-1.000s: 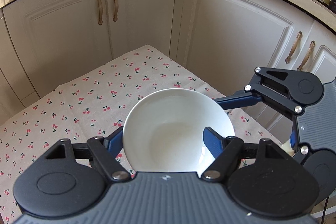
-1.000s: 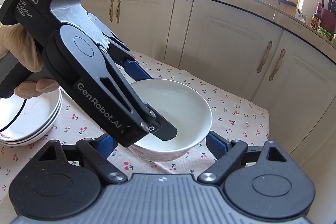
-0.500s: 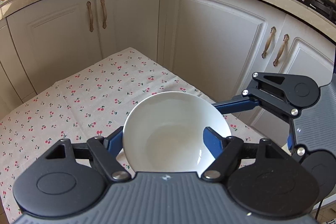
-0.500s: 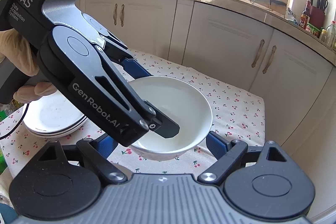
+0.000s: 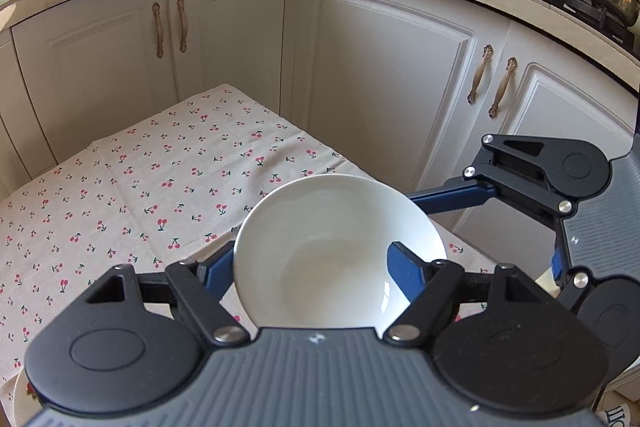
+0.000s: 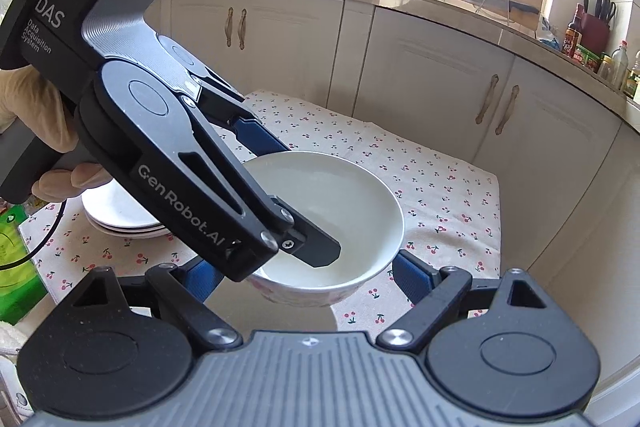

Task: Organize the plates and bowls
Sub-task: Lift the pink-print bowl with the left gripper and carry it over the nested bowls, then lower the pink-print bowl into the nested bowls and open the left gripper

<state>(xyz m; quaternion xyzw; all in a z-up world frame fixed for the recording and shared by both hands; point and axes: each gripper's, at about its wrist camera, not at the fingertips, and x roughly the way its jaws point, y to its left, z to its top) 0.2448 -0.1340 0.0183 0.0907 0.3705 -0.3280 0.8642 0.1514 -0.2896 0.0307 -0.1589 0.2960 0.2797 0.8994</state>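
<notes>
Right wrist view: I had the left gripper jaws clamped on the bowl rim; right gripper jaws apart, seemingly untouching. Glazed, slippery, breakable.

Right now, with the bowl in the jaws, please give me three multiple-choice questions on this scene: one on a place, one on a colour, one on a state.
1. Where does the stack of plates stand?
A. on the kitchen counter
B. on the cherry-print tablecloth
C. inside the bowl

2. What colour is the inside of the bowl?
A. white
B. blue
C. black

3. In what state is the left gripper?
A. open, far from the bowl
B. shut on the bowl
C. shut on a plate

Answers:
1. B: the right wrist view shows the stack resting on the printed cloth, behind the left gripper.
2. A: both views show a plain white, empty inside.
3. B: one of its jaws lies inside the bowl and the other outside, pinching the wall.
</notes>
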